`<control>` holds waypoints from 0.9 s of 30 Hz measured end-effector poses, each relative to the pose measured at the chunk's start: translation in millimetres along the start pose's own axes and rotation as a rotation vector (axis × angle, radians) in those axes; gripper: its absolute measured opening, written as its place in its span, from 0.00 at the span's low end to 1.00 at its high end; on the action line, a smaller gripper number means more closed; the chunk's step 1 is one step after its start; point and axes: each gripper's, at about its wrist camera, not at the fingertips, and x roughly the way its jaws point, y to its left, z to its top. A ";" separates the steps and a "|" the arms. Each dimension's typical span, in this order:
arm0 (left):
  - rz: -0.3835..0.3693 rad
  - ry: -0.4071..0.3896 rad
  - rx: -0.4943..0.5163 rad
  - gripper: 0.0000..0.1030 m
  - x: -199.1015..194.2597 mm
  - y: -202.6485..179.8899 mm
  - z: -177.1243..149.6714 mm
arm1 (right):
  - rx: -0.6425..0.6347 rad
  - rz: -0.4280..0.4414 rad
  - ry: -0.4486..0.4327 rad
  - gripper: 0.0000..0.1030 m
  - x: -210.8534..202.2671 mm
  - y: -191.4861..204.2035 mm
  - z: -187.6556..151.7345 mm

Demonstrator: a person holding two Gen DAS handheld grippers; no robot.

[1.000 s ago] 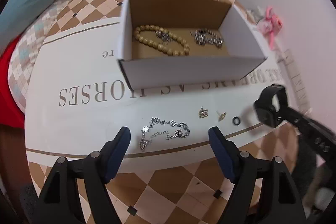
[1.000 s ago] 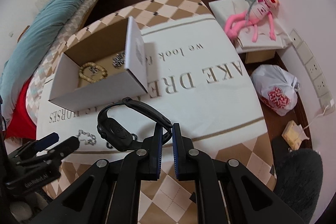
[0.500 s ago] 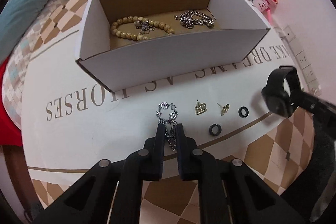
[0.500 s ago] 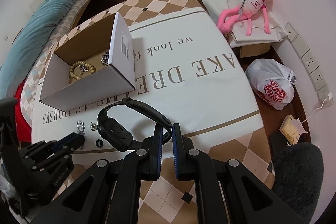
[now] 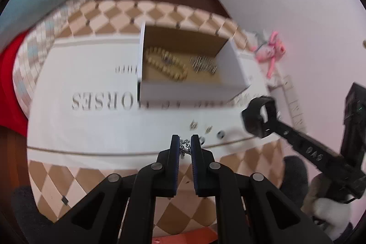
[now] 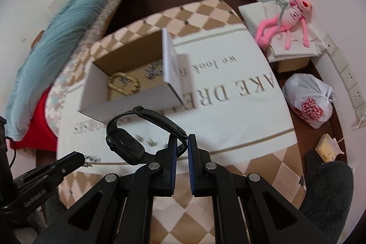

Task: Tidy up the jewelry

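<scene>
Left tongs [image 5: 185, 148] are clamped on a silver chain bracelet [image 5: 184, 149], held only by a few links bunched between the blue pads, above the near edge of the white printed surface [image 5: 91, 129]. The rest of the chain is hidden behind the fingers, so how much dangles cannot be told. Risk: the thin chain is slipped out of the narrow pinch in transit, or a hanging end is snagged on the near wall of the cardboard box [image 5: 189, 90] when it is carried over.

In the box a wooden bead bracelet [image 5: 167, 65] and a silver chain [image 5: 203, 65] are already lying; tangling is likely if the bracelet is dropped on top of them.

Two small earrings [image 5: 194, 125] and two dark rings [image 5: 220, 134] are left on the surface just beyond the left tongs; they can be swept off by a trailing chain.

Right tongs [image 6: 181, 148] are closed on the strap of a black smartwatch [image 6: 127, 143]. The watch body hangs out to one side, so it can be swung or twisted loose, or knocked into the left tongs nearby.
</scene>
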 end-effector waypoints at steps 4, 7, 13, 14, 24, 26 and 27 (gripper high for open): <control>-0.035 -0.057 0.018 0.02 -22.4 -6.4 32.9 | -0.025 0.038 -0.037 0.09 -19.0 15.1 21.1; -0.026 -0.086 0.047 0.02 -20.9 -12.3 58.0 | -0.063 0.031 -0.070 0.09 -22.8 26.9 45.0; -0.024 -0.056 0.058 0.02 0.4 -8.5 103.9 | -0.129 -0.007 -0.029 0.09 10.1 40.0 89.4; -0.018 -0.048 0.054 0.02 5.7 -5.6 109.5 | -0.141 -0.014 -0.004 0.09 18.6 41.8 95.0; 0.092 0.033 -0.021 0.09 26.9 15.8 121.2 | -0.201 -0.037 0.193 0.40 67.5 47.2 110.8; 0.127 0.022 -0.021 0.20 24.5 17.9 119.6 | -0.209 -0.049 0.166 0.46 60.8 46.8 111.4; 0.150 0.011 -0.017 0.38 22.8 18.5 118.7 | -0.208 -0.045 0.160 0.50 57.5 46.2 111.4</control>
